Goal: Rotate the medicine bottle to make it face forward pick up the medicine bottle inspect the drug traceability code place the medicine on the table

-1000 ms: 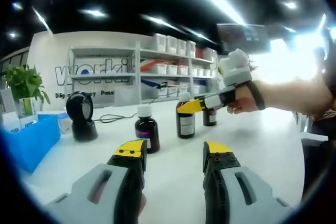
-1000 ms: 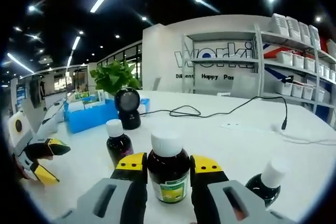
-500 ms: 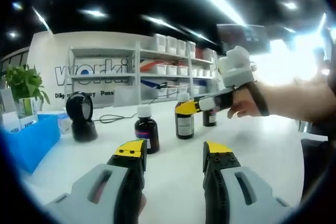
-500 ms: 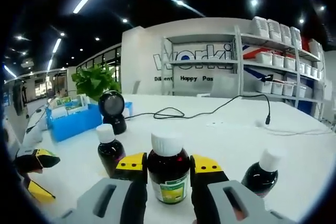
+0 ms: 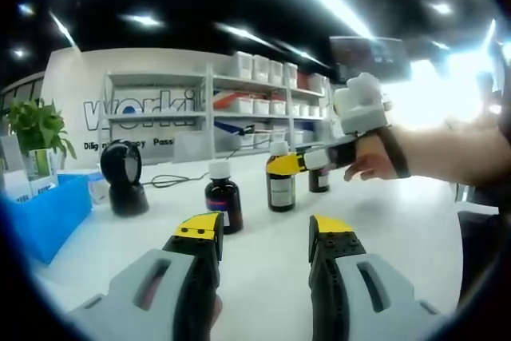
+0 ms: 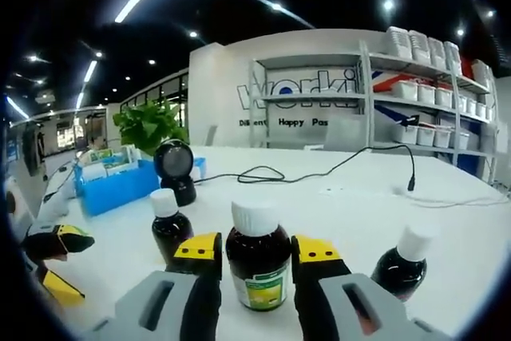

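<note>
The right tongs (image 6: 257, 251) clamp one medicine bottle (image 6: 258, 265) by its dark body, white cap up, its green-and-white label too blurred to read. The bottle is upright; whether it touches the white bench (image 6: 335, 205) cannot be told. Two more dark bottles stand beside it, one left (image 6: 170, 225), one right (image 6: 401, 266), making three. The left tongs (image 5: 263, 231) are released, nothing between them. Behind, one black scanner (image 6: 176, 169), one blue bin (image 6: 120, 184), one plant (image 6: 149, 123). The wall sign (image 6: 303, 88) reads "worki", then "Happy" below.
</note>
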Demonstrator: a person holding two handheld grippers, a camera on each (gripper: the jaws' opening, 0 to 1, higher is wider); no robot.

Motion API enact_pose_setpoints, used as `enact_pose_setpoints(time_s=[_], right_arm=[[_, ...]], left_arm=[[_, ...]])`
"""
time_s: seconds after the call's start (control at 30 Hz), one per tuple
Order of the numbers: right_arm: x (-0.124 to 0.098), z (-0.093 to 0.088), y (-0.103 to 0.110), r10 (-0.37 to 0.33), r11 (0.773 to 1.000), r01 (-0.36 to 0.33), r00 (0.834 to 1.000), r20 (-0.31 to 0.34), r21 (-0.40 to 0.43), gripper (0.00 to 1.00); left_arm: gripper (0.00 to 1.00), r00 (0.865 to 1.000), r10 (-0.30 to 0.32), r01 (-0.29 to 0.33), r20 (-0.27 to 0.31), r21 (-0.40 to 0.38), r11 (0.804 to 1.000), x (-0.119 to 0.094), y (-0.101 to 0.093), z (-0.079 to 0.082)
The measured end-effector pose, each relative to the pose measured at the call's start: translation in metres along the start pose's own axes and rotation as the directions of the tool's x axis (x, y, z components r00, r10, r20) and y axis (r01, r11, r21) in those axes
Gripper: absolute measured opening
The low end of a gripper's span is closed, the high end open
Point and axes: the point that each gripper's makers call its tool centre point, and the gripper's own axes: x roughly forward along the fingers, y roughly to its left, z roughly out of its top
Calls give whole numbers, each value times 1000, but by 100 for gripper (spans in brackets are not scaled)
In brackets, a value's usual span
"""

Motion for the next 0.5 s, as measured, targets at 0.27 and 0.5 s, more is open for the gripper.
enact_pose_setpoints(time_s=[0.27, 0.5], right_arm=[[-8, 13, -3, 95, 994, -93, 995, 34, -55, 43], [-7, 19, -12, 171, 984, -170, 985, 16, -57, 42]], left_arm=[[34, 1000, -1, 1, 1, -1, 1000, 0, -1, 0], [34, 1000, 2, -2, 0, 0, 1000, 0, 0, 0]])
